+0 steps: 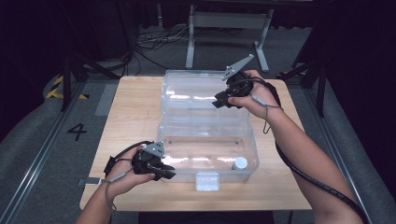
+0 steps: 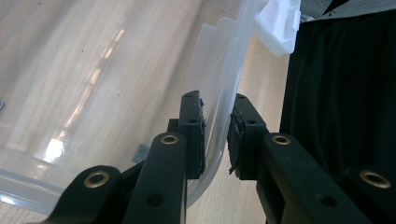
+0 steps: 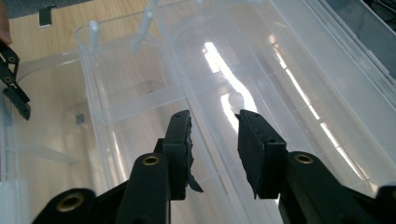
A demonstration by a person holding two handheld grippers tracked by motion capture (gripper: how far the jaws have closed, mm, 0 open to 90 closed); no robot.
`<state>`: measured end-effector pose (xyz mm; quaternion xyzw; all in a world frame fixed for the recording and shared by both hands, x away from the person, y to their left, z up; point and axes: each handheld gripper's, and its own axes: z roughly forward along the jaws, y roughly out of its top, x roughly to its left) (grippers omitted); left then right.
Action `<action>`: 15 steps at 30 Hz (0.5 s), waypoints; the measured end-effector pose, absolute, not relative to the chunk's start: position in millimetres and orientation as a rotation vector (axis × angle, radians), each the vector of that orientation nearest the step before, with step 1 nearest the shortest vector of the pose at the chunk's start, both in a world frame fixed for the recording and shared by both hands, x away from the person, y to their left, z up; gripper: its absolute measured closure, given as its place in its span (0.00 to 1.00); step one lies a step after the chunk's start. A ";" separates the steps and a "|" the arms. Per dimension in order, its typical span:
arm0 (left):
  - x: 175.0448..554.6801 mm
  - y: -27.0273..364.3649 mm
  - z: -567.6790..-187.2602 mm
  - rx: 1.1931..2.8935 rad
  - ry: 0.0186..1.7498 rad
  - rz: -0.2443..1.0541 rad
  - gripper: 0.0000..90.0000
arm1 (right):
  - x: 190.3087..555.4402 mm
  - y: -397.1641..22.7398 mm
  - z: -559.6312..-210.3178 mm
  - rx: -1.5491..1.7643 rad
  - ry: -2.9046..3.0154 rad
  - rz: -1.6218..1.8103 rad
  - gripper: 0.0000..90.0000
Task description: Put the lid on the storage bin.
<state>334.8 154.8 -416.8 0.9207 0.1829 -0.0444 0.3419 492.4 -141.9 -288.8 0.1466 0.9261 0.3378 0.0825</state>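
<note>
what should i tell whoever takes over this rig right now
Left gripper: jaws astride the near left wall of the clear box; a full clamp can't be told.
Right gripper: open, nothing between its jaws, hovering over the lid, which lies folded back behind the box.
Box sits open on the table with a small white cap inside at the right.
Left to do: likely grip the lid and swing it shut.

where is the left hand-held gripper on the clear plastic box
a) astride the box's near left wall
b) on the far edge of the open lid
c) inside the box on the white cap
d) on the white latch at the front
a: in the left gripper view the left hand-held gripper has one jaw inside and one outside the wall of the clear plastic box, at its near left corner in the high view.
</note>
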 end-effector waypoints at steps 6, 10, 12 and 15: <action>334.9 154.9 -416.7 2.394 0.481 -0.119 0.86 | 499.7 -133.2 -297.5 0.364 2.808 0.945 0.83; 335.0 154.8 -416.8 2.392 0.483 -0.121 0.86 | 501.5 -127.5 -301.7 0.320 2.847 0.924 0.88; 334.9 154.9 -416.5 2.394 0.496 -0.129 0.86 | 501.0 -125.6 -300.8 0.302 2.856 0.913 0.89; 334.9 154.9 -416.4 2.394 0.501 -0.130 0.86 | 499.4 -124.2 -300.1 0.304 2.848 0.898 0.92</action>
